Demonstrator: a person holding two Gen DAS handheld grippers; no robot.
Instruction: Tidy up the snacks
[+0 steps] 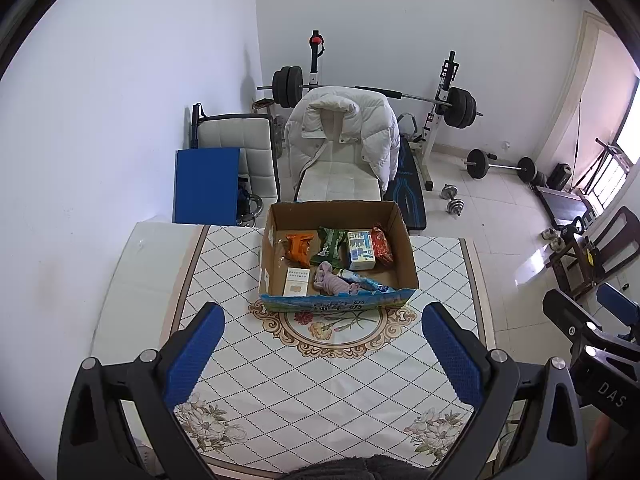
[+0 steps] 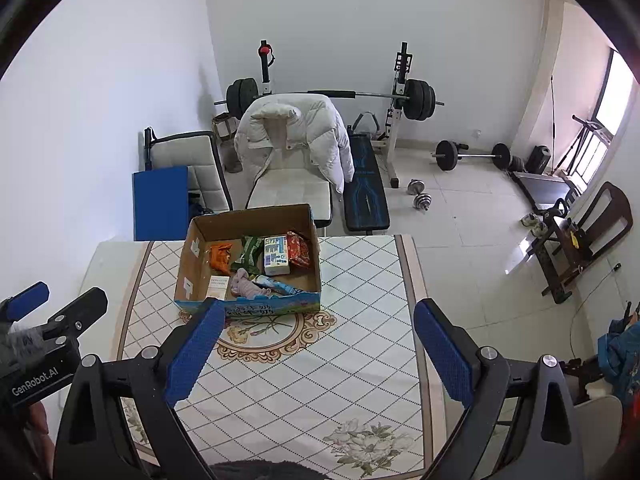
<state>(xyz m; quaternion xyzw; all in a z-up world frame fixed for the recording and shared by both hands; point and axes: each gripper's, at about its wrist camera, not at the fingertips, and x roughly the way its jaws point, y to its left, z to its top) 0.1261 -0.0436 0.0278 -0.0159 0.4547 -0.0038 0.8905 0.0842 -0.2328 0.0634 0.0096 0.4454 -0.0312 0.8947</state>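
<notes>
An open cardboard box [image 1: 406, 256] [image 2: 192, 272] stands on the patterned table. Inside lie an orange packet [image 1: 300, 246] [image 2: 222, 258], a green packet [image 1: 330, 242] [image 2: 251, 252], a blue-and-white carton [image 1: 360, 250] [image 2: 277, 256], a red packet [image 1: 382, 246] [image 2: 299, 250], a white flat pack [image 1: 296, 282] [image 2: 218, 287], a pale purple wrapper [image 1: 330, 278] [image 2: 246, 286] and a blue tube [image 1: 366, 280] [image 2: 278, 286]. My left gripper [image 1: 324, 356] hangs open above the table, short of the box. My right gripper [image 2: 318, 354] is open too, to the box's near right.
A chair draped with a white jacket [image 1: 340, 128] [image 2: 292, 132] stands behind the table [image 1: 320, 392] [image 2: 304, 392]. A second chair and a blue board [image 1: 206, 184] are at the left. A weight bench, barbells and dumbbells [image 1: 452, 198] occupy the floor beyond.
</notes>
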